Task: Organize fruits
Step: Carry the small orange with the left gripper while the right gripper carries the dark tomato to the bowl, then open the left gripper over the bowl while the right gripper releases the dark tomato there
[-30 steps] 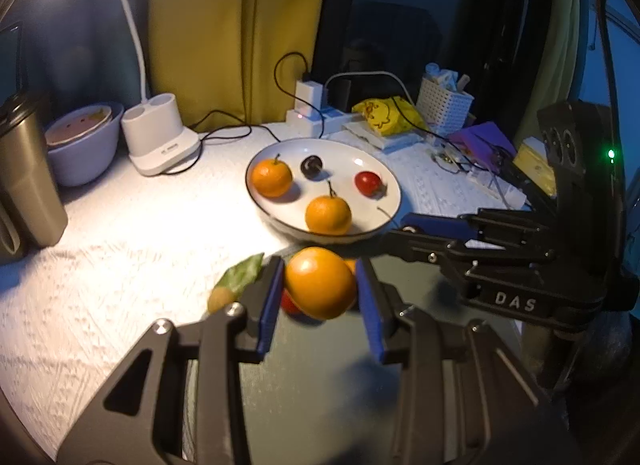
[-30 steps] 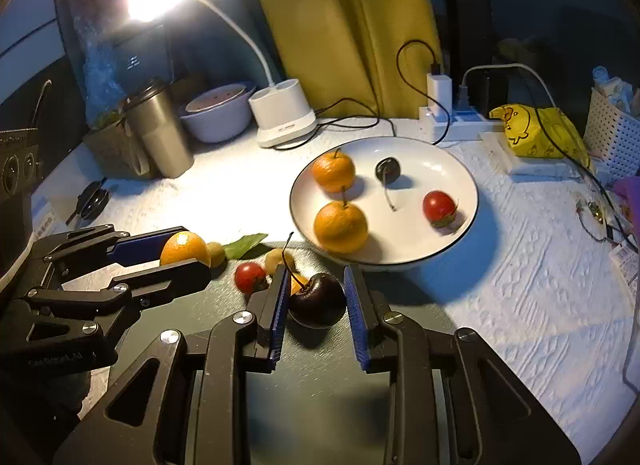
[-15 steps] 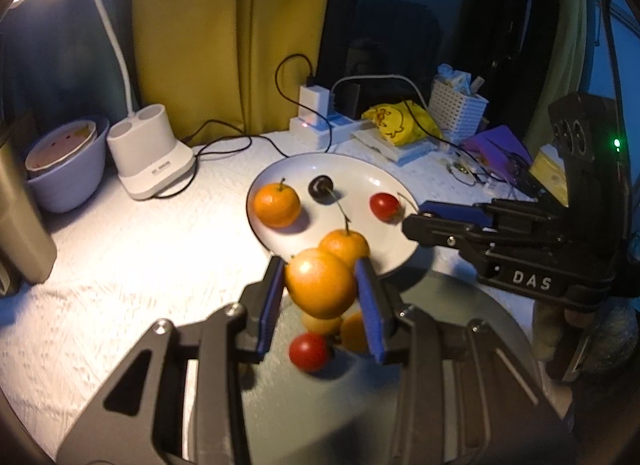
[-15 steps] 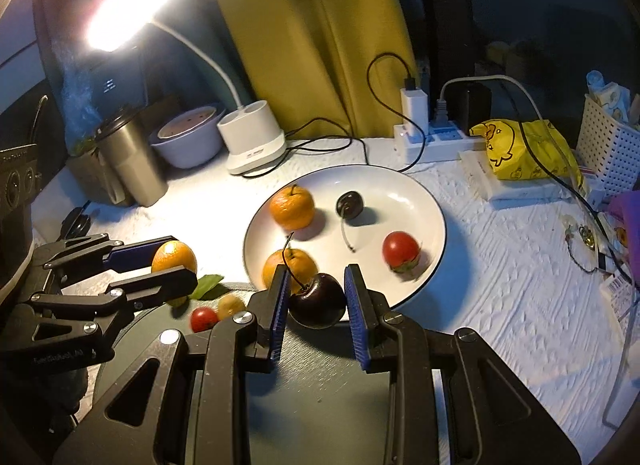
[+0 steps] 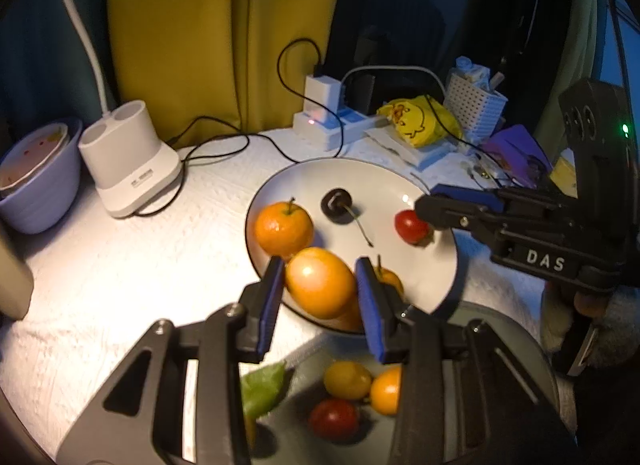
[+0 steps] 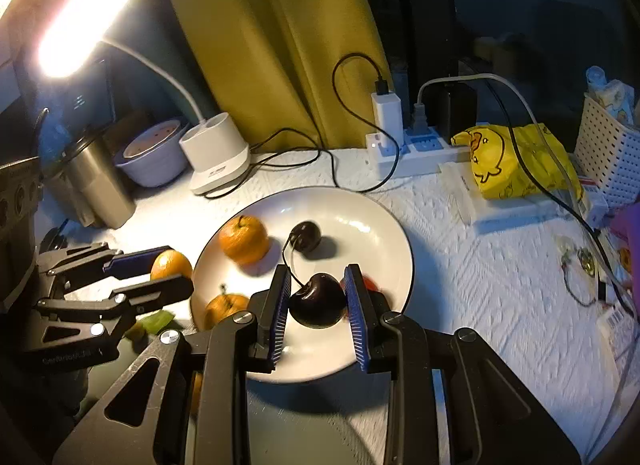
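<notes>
My left gripper (image 5: 320,285) is shut on a small orange (image 5: 320,283), held above the near rim of the white plate (image 5: 436,289). My right gripper (image 6: 316,297) is shut on a dark cherry (image 6: 318,300), held over the white plate (image 6: 394,241). On the plate lie an orange (image 5: 283,228), a dark cherry (image 5: 337,201), a red cherry tomato (image 5: 410,227) and a second orange (image 5: 390,279) partly hidden behind my left fingers. A dark green tray (image 5: 504,329) near me carries a yellow fruit (image 5: 347,380), an orange one (image 5: 386,389), a red tomato (image 5: 334,419) and a green leaf (image 5: 262,387).
A white lamp base (image 5: 130,159) and a lilac bowl (image 5: 38,181) stand at the left, a steel tumbler (image 6: 98,181) beyond. At the back are a power strip with chargers and cables (image 6: 404,149), a yellow duck bag (image 6: 516,163) and a white basket (image 6: 610,151).
Both grippers have carried their fruit from over the dark tray forward to above the plate. The tray's loose fruit has dropped toward the bottom of the left wrist view.
</notes>
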A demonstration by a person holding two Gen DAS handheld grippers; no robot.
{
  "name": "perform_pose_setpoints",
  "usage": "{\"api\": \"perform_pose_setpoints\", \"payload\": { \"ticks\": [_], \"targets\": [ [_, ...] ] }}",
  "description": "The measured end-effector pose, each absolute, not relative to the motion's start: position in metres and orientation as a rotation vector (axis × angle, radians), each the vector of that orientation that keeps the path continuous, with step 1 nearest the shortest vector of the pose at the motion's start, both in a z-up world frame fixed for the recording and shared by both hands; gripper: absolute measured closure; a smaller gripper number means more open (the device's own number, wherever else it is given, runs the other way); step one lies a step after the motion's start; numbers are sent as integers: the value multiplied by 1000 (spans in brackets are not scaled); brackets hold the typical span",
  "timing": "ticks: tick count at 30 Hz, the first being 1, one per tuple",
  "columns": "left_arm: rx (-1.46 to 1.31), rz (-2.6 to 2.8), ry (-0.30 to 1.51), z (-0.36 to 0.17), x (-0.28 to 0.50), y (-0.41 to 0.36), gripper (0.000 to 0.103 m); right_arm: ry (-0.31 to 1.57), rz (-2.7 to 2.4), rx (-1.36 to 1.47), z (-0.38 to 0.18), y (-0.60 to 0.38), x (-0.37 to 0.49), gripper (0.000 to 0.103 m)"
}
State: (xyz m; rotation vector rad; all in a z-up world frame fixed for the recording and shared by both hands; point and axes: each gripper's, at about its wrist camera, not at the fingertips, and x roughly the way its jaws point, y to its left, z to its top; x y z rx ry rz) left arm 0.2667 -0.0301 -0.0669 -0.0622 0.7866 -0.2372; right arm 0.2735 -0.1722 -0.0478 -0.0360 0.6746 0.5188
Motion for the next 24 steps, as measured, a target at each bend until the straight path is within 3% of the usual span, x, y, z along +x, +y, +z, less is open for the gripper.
{"api": "perform_pose_setpoints", "payload": {
  "ticks": [18, 21, 24],
  "targets": [
    [-109, -239, 819, -83, 292, -22, 65, 697, 475, -23, -66, -158, 317, 73],
    [-113, -228, 806, -80, 288, -20, 64, 695, 461, -22, -66, -160, 317, 61],
    [-114, -217, 793, -75, 284, -18, 63, 684, 459, -20, -64, -161, 315, 59]
  ]
}}
